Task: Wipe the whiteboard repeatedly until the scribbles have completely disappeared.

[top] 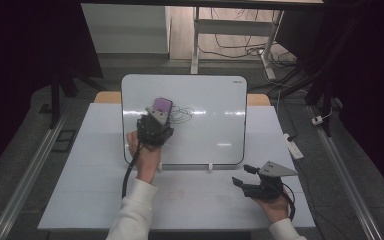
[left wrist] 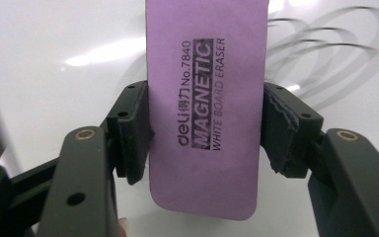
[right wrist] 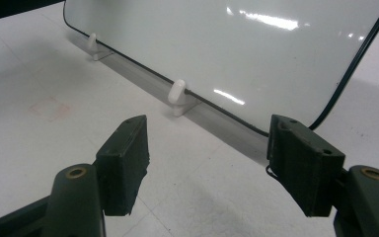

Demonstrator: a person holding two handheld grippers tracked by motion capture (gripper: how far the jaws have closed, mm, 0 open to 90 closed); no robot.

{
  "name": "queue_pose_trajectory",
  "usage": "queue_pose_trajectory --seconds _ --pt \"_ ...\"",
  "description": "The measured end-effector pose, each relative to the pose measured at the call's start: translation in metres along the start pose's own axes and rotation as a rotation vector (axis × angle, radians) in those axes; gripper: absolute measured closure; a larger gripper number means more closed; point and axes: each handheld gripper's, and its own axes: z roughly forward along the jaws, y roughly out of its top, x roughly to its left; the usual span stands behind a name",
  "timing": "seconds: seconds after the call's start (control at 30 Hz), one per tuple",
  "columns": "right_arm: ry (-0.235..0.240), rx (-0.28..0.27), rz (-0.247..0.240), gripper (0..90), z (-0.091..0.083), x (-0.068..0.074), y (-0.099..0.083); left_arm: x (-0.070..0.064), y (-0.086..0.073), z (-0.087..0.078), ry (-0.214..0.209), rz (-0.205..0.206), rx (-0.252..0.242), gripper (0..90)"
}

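Note:
A small whiteboard [top: 205,100] stands tilted on two white clip feet [right wrist: 177,96] on the white table [top: 95,200]. Black loops of scribble [top: 182,114] mark its upper left part. My left gripper [top: 156,117] is shut on a purple whiteboard eraser [top: 162,104], held flat against the board just left of the scribble [left wrist: 325,44]. The eraser's label [left wrist: 200,94] reads "deli magnetic white board eraser". My right gripper [top: 244,175] rests low over the table in front of the board's right end, open, with nothing between its pads [right wrist: 126,158].
The table's front edge runs close under both forearms. A white power strip [top: 294,146] lies off the table's right side. Behind the board a desk frame and loose cables [top: 240,47] cover the floor. Metal rails [top: 25,175] flank the table.

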Motion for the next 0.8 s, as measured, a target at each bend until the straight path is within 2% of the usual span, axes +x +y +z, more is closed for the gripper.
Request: queue_pose_trajectory --seconds 0.1,0.17,0.23,0.33,0.43,0.6,0.8 --pt "-0.001 0.0 0.0 32.1 0.0 0.0 0.0 0.02 -0.001 0.0 0.009 -0.031 0.008 41.2" --pt "-0.002 0.001 0.001 32.1 0.0 0.0 0.0 0.026 -0.001 -0.001 0.007 -0.041 0.012 41.2" --pt "-0.003 0.002 0.002 32.1 0.0 -0.001 0.0 0.027 -0.001 -0.001 0.012 -0.037 0.014 41.2" --pt "-0.004 0.002 0.001 32.1 0.0 -0.001 0.0 0.022 -0.002 0.0 0.034 -0.016 0.015 41.2" --pt "-0.005 0.001 -0.001 32.2 0.0 0.0 0.0 0.017 -0.002 0.0 0.039 -0.007 0.014 41.2" --pt "-0.003 0.002 -0.001 32.2 0.001 0.0 0.0 -0.002 0.0 0.001 0.012 0.023 0.008 41.2" --pt "0.0 0.003 -0.004 32.2 0.001 0.001 0.0 -0.049 0.003 0.002 -0.047 0.112 -0.001 41.1"
